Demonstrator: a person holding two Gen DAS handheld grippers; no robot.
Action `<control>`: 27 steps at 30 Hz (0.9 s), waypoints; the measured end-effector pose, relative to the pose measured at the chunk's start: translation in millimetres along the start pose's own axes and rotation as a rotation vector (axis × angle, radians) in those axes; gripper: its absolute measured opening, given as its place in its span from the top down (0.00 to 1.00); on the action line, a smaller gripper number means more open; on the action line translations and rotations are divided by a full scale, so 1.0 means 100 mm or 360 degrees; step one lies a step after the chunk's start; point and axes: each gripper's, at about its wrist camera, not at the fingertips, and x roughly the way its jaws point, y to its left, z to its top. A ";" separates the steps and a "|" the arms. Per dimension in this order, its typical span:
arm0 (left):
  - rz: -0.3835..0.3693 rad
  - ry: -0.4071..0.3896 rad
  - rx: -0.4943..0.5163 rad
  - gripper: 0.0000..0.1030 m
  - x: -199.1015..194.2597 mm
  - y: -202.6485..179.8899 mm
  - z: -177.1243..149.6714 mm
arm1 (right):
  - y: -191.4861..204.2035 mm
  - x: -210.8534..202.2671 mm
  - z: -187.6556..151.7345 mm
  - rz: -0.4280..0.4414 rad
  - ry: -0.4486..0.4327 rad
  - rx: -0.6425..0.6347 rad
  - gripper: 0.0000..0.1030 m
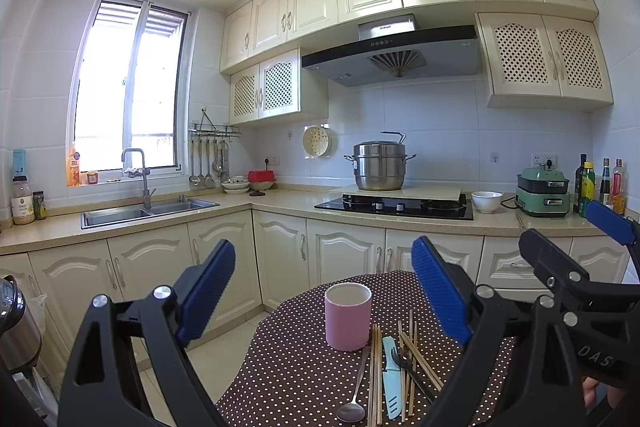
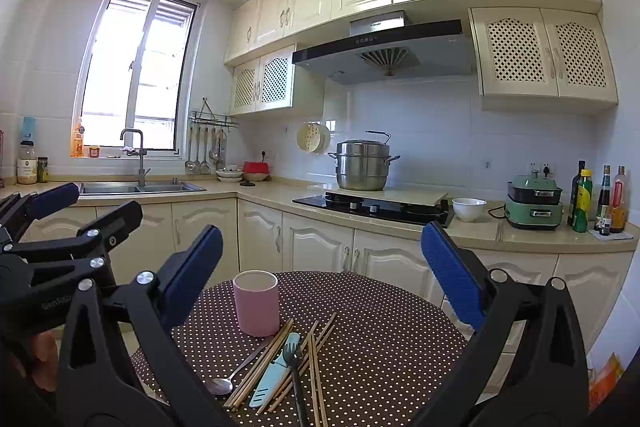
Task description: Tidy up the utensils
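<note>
A pink cup stands upright on a round table with a brown polka-dot cloth; it also shows in the right wrist view. In front of it lies a loose pile of utensils: several wooden chopsticks, a metal spoon, a light blue knife and a dark fork. The right wrist view shows the same chopsticks, spoon, knife and fork. My left gripper is open and empty above the table. My right gripper is open and empty too.
Beyond the table runs an L-shaped kitchen counter with a sink, a hob with a steel pot, a white bowl, a green cooker and bottles. A kettle stands at the left.
</note>
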 end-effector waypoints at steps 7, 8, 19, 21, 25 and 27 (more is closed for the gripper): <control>0.0001 0.0004 -0.0001 0.14 -0.01 0.00 -0.01 | 0.00 0.00 -0.01 0.0000 0.0002 0.0001 0.05; 0.0000 0.0005 -0.0002 0.14 0.00 0.00 -0.01 | 0.00 0.00 -0.01 -0.0001 0.0002 0.0002 0.05; -0.0001 0.0009 0.0000 0.14 0.02 -0.02 -0.01 | 0.00 0.00 -0.03 -0.0001 0.0007 0.0002 0.05; 0.0000 0.0008 0.0000 0.14 0.02 -0.02 -0.02 | 0.00 -0.01 -0.03 -0.0002 0.0006 0.0003 0.05; -0.0002 0.0011 -0.0001 0.14 0.02 -0.03 -0.02 | -0.01 0.00 -0.04 -0.0004 0.0010 0.0002 0.05; 0.0000 0.0010 0.0001 0.14 0.01 -0.03 -0.02 | -0.01 0.00 -0.04 -0.0004 0.0012 0.0004 0.05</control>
